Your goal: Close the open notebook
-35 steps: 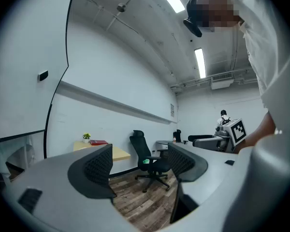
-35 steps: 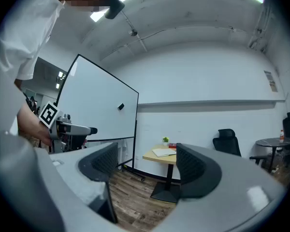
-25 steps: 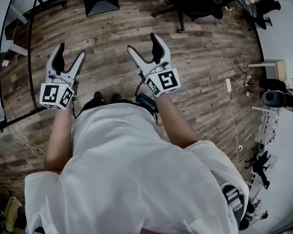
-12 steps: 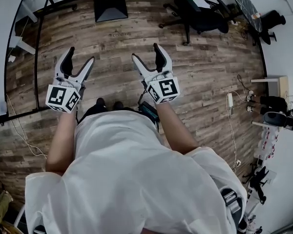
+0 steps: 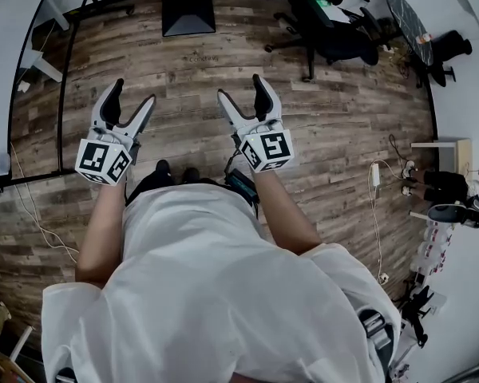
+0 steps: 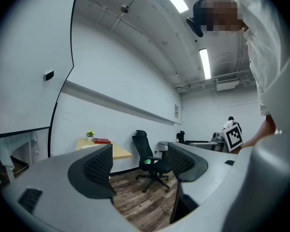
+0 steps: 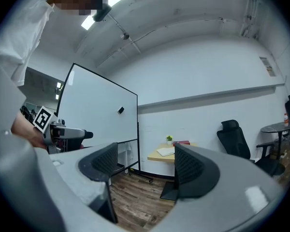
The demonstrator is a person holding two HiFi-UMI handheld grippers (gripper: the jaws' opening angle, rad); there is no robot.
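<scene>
— Looking down, head view: what shows?
— Left tongs point(image 5: 132, 94) and right tongs point(image 5: 241, 88), held over wood floor point(image 5: 184, 70).
— Left gripper view?
— Jaws apart, empty.
— Right gripper view?
— Apart, empty; the notebook point(image 7: 166, 151) lies on the far tabletop point(image 7: 153, 156), well away.

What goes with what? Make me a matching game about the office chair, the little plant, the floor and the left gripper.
Things:
1. office chair
2. little plant
3. floor
4. left gripper

Descriptions:
A. brown wood planks
B. jaws apart, nothing between them
C. black, with a high back
D. green, standing on the desk

Pairs: 1-C, 2-D, 3-A, 4-B.
</scene>
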